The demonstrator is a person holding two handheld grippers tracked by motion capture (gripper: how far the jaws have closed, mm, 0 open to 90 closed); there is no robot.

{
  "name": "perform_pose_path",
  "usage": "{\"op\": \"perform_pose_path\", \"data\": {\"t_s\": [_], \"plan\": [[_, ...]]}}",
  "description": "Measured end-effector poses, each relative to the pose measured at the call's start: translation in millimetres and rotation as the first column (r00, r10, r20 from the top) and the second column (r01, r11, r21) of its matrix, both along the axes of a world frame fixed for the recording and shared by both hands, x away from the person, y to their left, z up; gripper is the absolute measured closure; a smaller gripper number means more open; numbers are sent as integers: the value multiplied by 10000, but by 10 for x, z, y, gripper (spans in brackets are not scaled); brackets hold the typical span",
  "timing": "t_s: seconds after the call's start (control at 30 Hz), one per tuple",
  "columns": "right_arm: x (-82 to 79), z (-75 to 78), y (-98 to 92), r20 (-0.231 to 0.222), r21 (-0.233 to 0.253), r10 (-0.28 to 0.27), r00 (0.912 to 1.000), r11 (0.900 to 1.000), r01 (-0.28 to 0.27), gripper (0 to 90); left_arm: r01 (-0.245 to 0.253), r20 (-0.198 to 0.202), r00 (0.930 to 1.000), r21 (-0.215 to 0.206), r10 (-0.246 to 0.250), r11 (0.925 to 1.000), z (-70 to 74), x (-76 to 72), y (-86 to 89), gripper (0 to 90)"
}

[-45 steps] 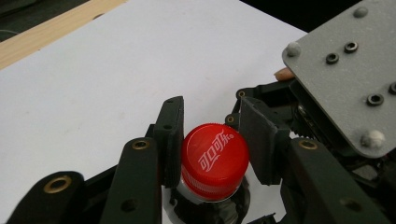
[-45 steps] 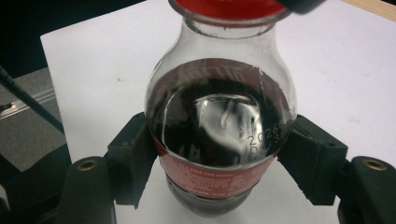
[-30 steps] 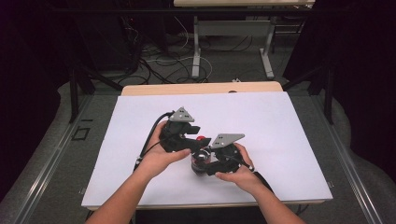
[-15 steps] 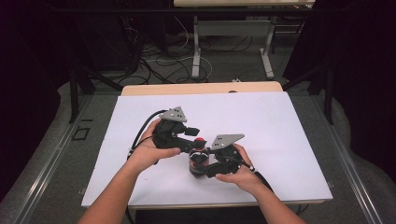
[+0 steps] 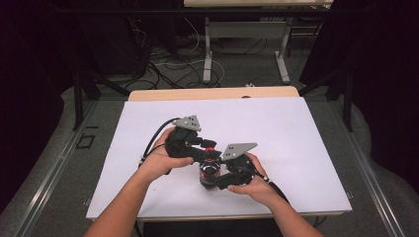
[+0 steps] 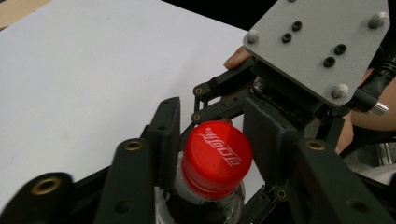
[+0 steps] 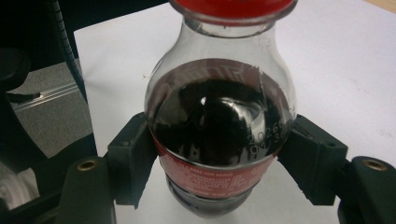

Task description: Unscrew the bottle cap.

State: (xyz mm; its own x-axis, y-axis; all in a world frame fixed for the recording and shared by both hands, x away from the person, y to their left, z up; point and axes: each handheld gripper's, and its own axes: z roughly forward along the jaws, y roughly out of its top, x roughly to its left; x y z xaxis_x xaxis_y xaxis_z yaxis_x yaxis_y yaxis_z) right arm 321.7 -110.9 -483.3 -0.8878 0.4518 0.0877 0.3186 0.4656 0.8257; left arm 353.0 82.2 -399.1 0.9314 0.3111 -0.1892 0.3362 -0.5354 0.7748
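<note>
On the white table [image 5: 296, 148], the left gripper [image 6: 212, 154] has swung in from the side and now brackets the red cap [image 6: 215, 156], jaws not yet clamped, while the right gripper [image 7: 219, 163] clamps the bottle [image 7: 219, 135] between them, ready for unscrewing.

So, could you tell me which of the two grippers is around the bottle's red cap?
The left gripper: its jaws flank the red cap, while the right gripper clamps the bottle lower down.

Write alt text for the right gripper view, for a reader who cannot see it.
A clear bottle of dark cola with a red cap stands on a white table, gripped at its red label between the two black jaws of the right gripper. A black cable runs at the upper left.
</note>
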Motion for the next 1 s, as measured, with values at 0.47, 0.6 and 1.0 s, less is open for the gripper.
{"op": "perform_pose_path", "data": {"t_s": [0.47, 0.6, 1.0], "plan": [[34, -8, -24, 220, -146, -703, 9973, 9974, 706, 313, -2945, 814, 9532, 322, 2912, 9551, 42, -197, -220, 615], [23, -19, -12, 22, -129, -912, 9958, 9957, 912, 313, -3236, 676, 9446, 301, 3211, 9457, 56, -201, -275, 615], [85, -47, -74, 58, -182, -1437, 9896, 9894, 1438, 313, -3885, 682, 9204, 479, 3850, 9202, 107, -89, -91, 615]]}}
